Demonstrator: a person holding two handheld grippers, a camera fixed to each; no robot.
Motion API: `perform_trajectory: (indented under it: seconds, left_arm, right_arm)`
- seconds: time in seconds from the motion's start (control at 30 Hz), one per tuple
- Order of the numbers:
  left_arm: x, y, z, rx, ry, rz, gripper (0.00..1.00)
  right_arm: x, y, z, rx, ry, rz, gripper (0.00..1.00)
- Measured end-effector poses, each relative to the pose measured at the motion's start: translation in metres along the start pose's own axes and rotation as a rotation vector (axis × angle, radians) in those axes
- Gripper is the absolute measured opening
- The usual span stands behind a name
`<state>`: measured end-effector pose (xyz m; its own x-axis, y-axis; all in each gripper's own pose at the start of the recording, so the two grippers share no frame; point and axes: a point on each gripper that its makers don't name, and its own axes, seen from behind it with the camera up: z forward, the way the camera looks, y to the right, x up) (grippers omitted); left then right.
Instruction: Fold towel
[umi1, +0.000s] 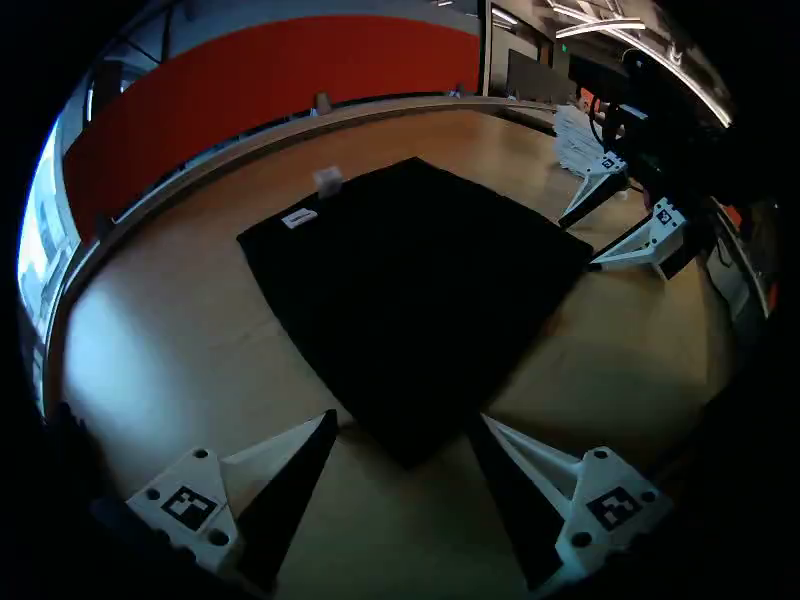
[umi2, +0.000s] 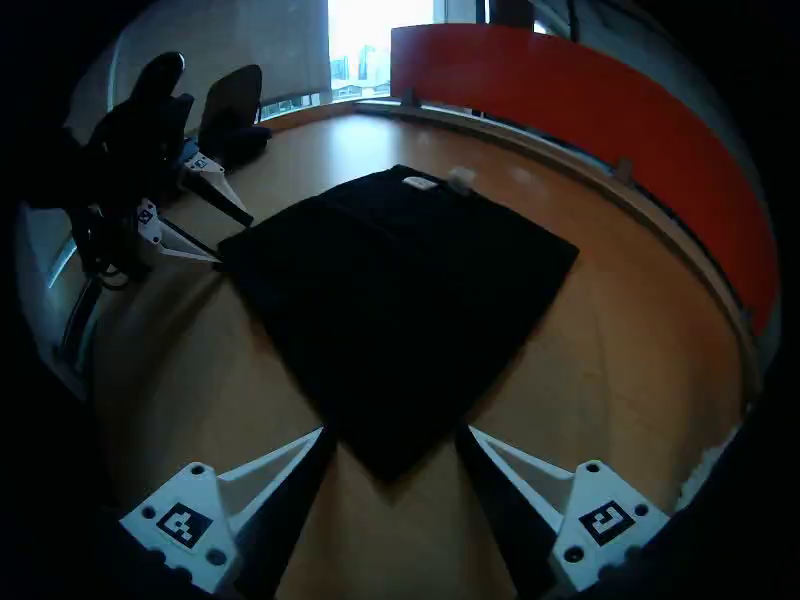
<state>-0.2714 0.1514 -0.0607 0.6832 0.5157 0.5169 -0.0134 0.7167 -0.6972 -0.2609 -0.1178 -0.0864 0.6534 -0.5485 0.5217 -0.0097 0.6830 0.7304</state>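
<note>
A black towel (umi1: 420, 290) lies spread flat on a wooden bench (umi1: 170, 340), well in from the bench's edges. It is turned so that one corner points at each pair of tongs.

In the left gripper view, the left tongs (umi1: 402, 418) stand wide open and low over the bench. The towel's near corner lies between the two fingers, and neither finger presses on it. Across the cloth, the right tongs (umi1: 578, 245) are also spread wide at the opposite corner. Whatever holds them is too dark to make out.

The right gripper view shows the same from the other side. There the right tongs (umi2: 393, 431) gape around a corner of the towel (umi2: 400, 300), and the left tongs (umi2: 235, 242) sit open at the corner towards the bench's (umi2: 620, 330) left edge.

A white tag (umi1: 298, 218) shows on the towel beside its far corner. A small white object (umi1: 328, 180) sits just beyond it. A red partition (umi1: 270, 80) runs along the bench's far edge.
</note>
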Motion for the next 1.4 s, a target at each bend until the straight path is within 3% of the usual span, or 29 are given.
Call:
perform_trajectory:
  seconds: [0.27,0.53,0.83,1.03,1.17,1.4]
  left_arm:
    - [0.0,0.003,0.001,-0.005,0.002,0.005,0.88]
    - [-0.001,0.007,0.001,-0.012,-0.007,0.009,0.76]
    - [0.001,0.01,0.001,-0.016,-0.019,0.008,0.66]
    - [0.003,0.011,0.002,-0.014,-0.027,0.006,0.45]
    - [0.005,0.012,0.004,-0.008,-0.028,0.002,0.18]
    - [0.008,0.013,0.004,0.006,-0.034,-0.009,0.12]
  right_arm:
    - [0.0,-0.002,-0.002,0.01,0.002,-0.007,0.82]
    - [0.001,0.0,-0.001,0.011,0.0,-0.003,0.66]
    - [0.001,0.003,-0.001,0.007,-0.002,0.008,0.35]
    - [0.001,0.003,0.0,0.007,-0.003,0.01,0.31]
    - [0.001,0.002,0.001,0.011,-0.003,0.012,0.27]
    - [0.003,-0.003,0.0,0.021,-0.003,0.012,0.16]
